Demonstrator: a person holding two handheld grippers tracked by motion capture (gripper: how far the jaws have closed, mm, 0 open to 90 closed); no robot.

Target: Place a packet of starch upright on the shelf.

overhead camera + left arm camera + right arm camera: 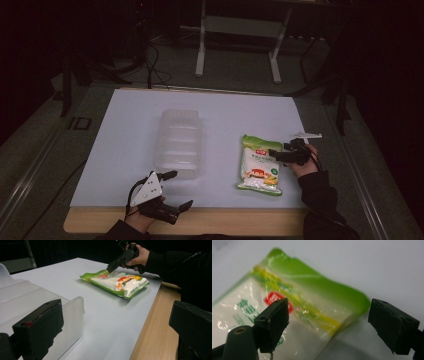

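A green and white food bag [259, 166] lies flat on the white table top [125, 145], right of centre. My right gripper [278, 154] hovers at the bag's upper right edge, open, its jaws straddling the green top corner of the bag [312, 305]. A clear plastic lidded box [180, 143] lies at the middle. My left gripper [179, 190] is open at the table's front edge, one jaw beside the near end of the box [72, 315]. From the left gripper view, the bag [117, 283] and the right gripper [117, 263] show farther off.
A wooden strip [190, 220] borders the table's front edge. Behind the table stands a grey metal frame [240, 30] on the floor, with cables to its left. Bare white surface [110, 322] lies between the box and the bag.
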